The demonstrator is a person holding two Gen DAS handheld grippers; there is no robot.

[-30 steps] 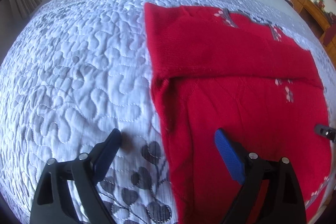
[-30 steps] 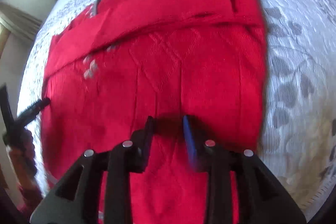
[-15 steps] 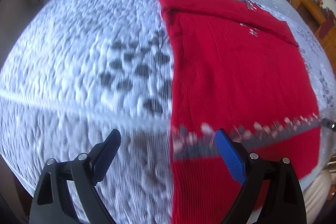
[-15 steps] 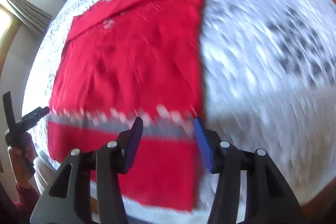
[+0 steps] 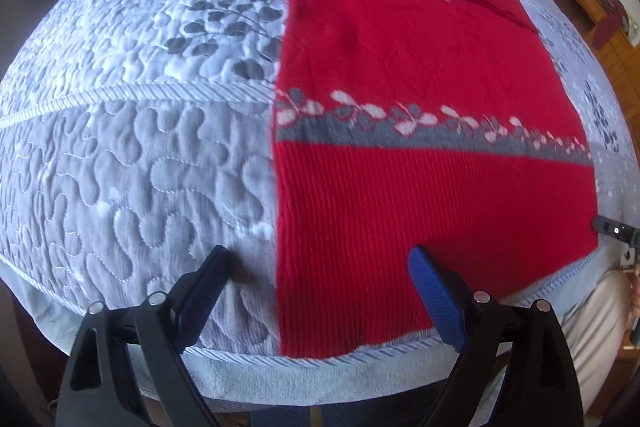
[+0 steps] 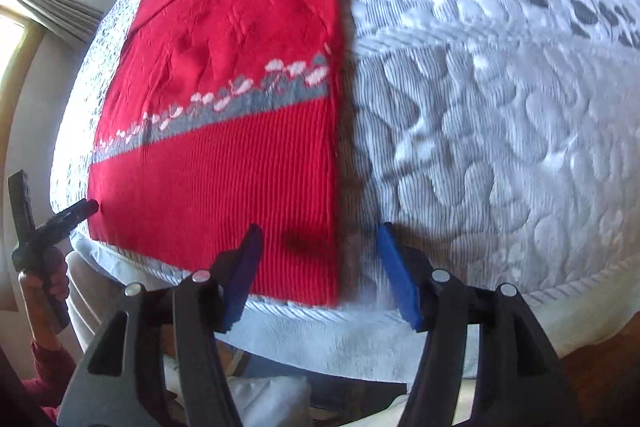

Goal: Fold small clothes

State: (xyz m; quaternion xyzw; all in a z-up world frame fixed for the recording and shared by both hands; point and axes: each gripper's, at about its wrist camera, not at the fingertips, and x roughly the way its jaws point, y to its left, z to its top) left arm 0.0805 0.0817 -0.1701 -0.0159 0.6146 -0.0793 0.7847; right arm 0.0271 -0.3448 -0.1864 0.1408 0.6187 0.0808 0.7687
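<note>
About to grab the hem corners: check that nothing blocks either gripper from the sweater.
Nothing visible does. The left gripper and right gripper, both open, straddle the near corners of the sweater flat on the quilt.

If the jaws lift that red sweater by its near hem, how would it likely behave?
The sweater looks like soft ribbed knit, so it would probably sag and drape rather than hold shape. The folded part at its far end may well slip open. On the quilt, whose surface is textured, it would likely bunch rather than slide.
</note>
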